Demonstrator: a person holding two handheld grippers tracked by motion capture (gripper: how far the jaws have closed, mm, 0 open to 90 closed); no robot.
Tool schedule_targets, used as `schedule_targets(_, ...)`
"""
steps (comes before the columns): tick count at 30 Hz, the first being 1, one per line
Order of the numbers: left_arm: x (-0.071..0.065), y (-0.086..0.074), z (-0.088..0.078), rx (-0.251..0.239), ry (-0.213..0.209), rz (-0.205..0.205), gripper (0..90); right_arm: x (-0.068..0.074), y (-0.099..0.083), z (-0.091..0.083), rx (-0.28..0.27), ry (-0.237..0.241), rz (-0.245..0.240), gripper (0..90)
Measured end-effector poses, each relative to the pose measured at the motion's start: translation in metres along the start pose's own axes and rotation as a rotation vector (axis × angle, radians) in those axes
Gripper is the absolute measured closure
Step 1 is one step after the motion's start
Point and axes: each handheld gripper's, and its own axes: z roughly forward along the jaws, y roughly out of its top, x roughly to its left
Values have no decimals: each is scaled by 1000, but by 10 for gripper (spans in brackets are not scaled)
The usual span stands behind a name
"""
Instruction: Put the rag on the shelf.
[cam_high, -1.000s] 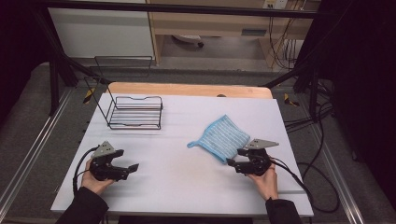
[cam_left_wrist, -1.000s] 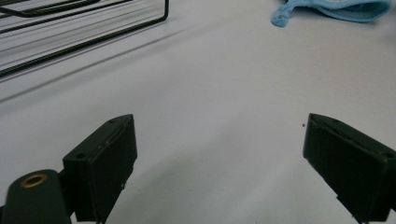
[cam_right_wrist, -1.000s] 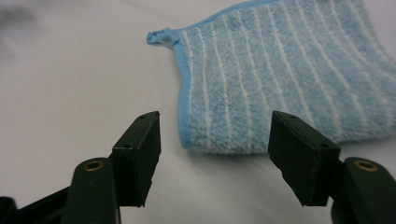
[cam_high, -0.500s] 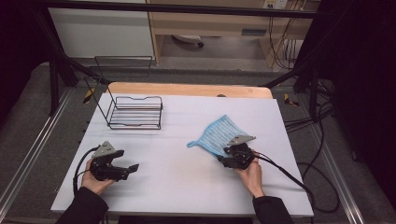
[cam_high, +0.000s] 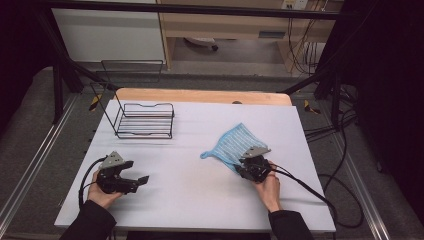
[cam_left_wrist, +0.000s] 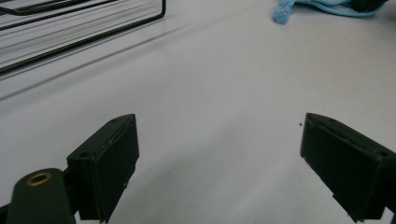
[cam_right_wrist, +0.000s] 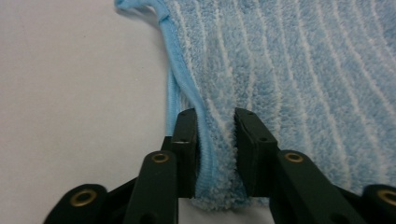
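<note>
Two jaws of our right gripper, just closing, pinch the blue striped terry cloth's hemmed edge; our left gripper gapes wide, empty.

free: table centre | obstacle: wire rack far-left

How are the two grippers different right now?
The left gripper has its jaws wide apart with nothing between them, just bare white table. The right gripper has been closing its jaws, which now pinch the hemmed edge of the blue striped cloth. In the high view, the left gripper sits far from the cloth, while the right gripper is at its edge. Both are black and hand-held.
</note>
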Motion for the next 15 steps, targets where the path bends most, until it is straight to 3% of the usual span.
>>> schedule_targets(3,0,0,0,-2,1,-3,118,-1,1,-1,5,-4,9,783)
schedule_targets(10,0,0,0,-1,0,1,119,3,4,-4,13,-6,12,812)
schedule_targets(15,0,0,-1,-1,0,1,120,7,6,-8,16,28,30,818)
